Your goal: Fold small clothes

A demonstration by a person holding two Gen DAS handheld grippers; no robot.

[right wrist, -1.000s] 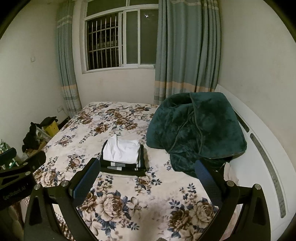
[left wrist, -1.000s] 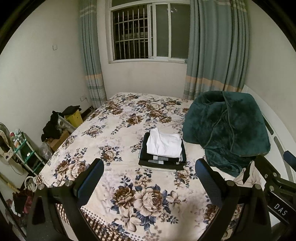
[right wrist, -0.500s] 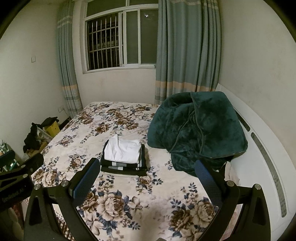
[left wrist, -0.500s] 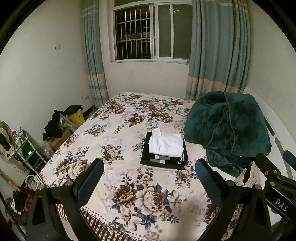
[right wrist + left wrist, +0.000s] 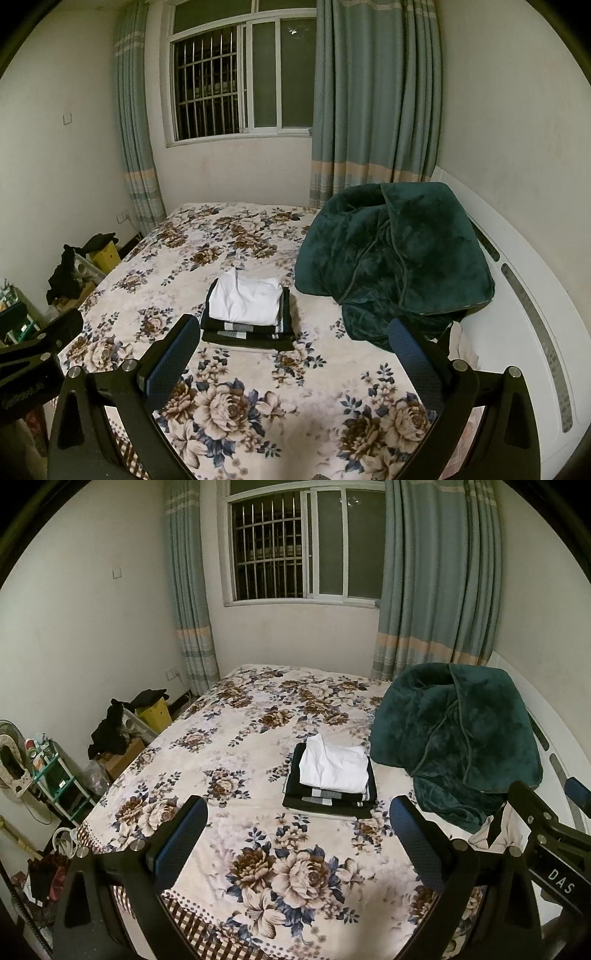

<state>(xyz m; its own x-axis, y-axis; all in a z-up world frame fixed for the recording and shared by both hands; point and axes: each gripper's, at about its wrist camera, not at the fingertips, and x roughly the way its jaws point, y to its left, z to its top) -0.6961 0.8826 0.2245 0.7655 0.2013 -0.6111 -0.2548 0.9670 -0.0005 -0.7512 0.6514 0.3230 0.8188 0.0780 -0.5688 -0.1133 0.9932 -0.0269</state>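
Note:
A stack of folded clothes (image 5: 330,781) lies on the flowered bed, dark garments below and a folded white garment (image 5: 334,767) on top. It also shows in the right wrist view (image 5: 245,314). My left gripper (image 5: 295,836) is open and empty, held above the near part of the bed, well short of the stack. My right gripper (image 5: 291,356) is open and empty too, at about the same distance. A light crumpled garment (image 5: 498,830) lies at the bed's right edge beside the green blanket; it also shows in the right wrist view (image 5: 460,341).
A bunched dark green blanket (image 5: 454,738) fills the right side of the bed (image 5: 258,738). A white headboard (image 5: 524,302) runs along the right. Boxes, dark clothes and a small shelf (image 5: 55,775) stand on the floor at the left. A window and curtains are at the back.
Both grippers have drawn back and up a little from the bed, so the stack looks slightly farther. Nothing on the bed has moved.

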